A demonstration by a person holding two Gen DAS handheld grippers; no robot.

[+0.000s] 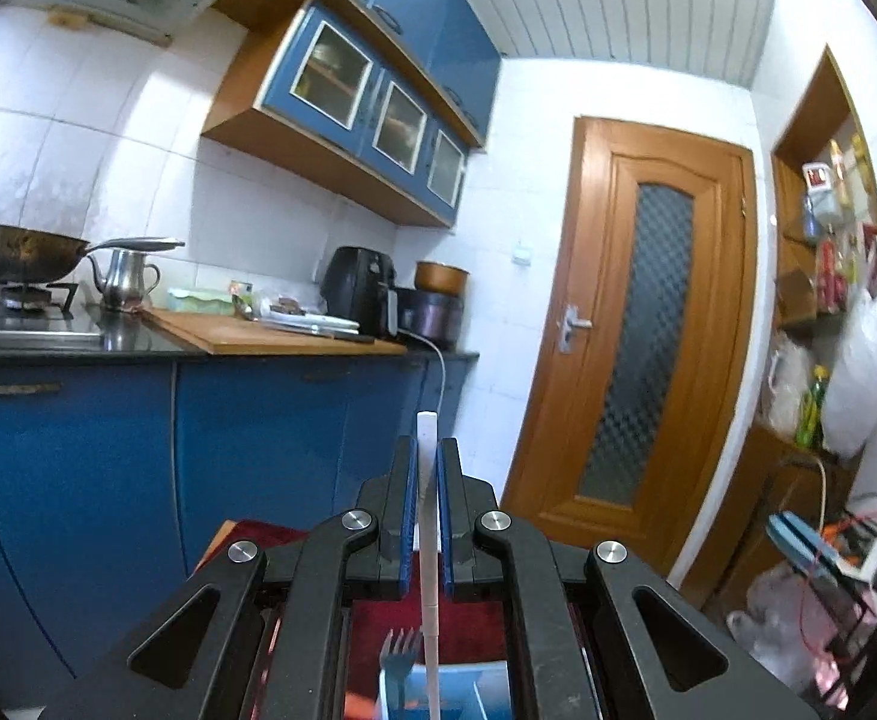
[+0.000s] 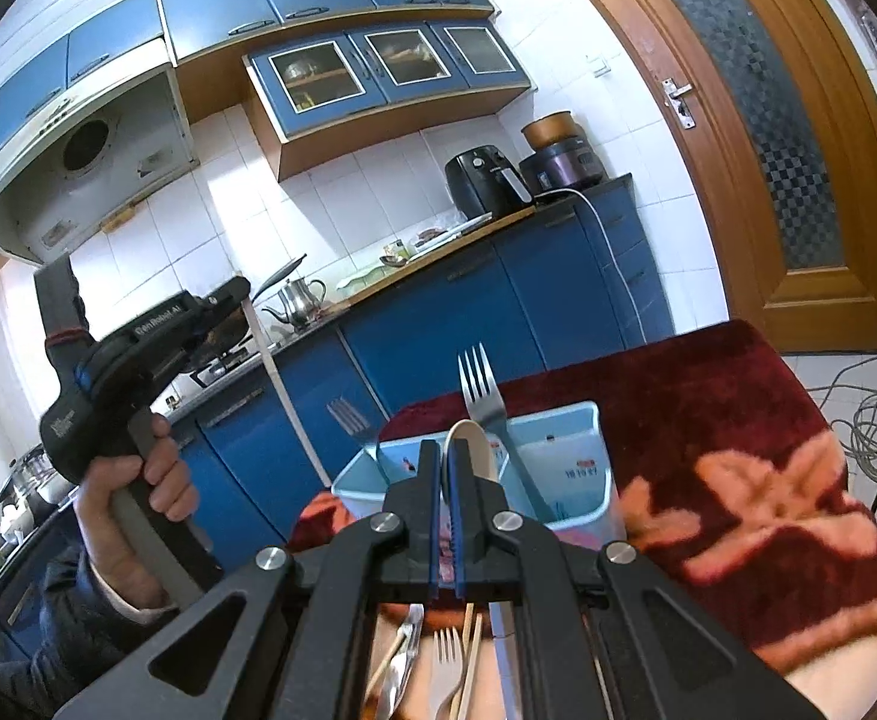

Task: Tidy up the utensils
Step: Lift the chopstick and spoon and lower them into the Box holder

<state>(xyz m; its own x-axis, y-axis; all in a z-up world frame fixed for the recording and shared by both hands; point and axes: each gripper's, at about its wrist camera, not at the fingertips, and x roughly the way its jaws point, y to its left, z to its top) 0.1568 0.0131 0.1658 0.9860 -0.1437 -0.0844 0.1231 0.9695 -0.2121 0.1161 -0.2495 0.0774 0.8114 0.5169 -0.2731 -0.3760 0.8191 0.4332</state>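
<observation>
My left gripper (image 1: 428,462) is shut on a long white chopstick (image 1: 429,546), which hangs down toward the light blue utensil holder (image 1: 492,687). A fork (image 1: 399,654) stands in that holder. In the right wrist view the left gripper (image 2: 240,300) is held high at the left with the white chopstick (image 2: 285,396) slanting down to the blue holder (image 2: 594,462). Two forks (image 2: 483,384) and a pale spoon (image 2: 468,438) stand in the holder. My right gripper (image 2: 443,450) has its jaws nearly together just in front of the holder; nothing shows between them.
The holder stands on a table with a dark red flowered cloth (image 2: 708,420). More forks, chopsticks and a spoon (image 2: 438,672) lie below my right gripper. Blue kitchen cabinets (image 1: 108,450), a wok (image 1: 18,252), a kettle and a wooden door (image 1: 648,330) lie beyond.
</observation>
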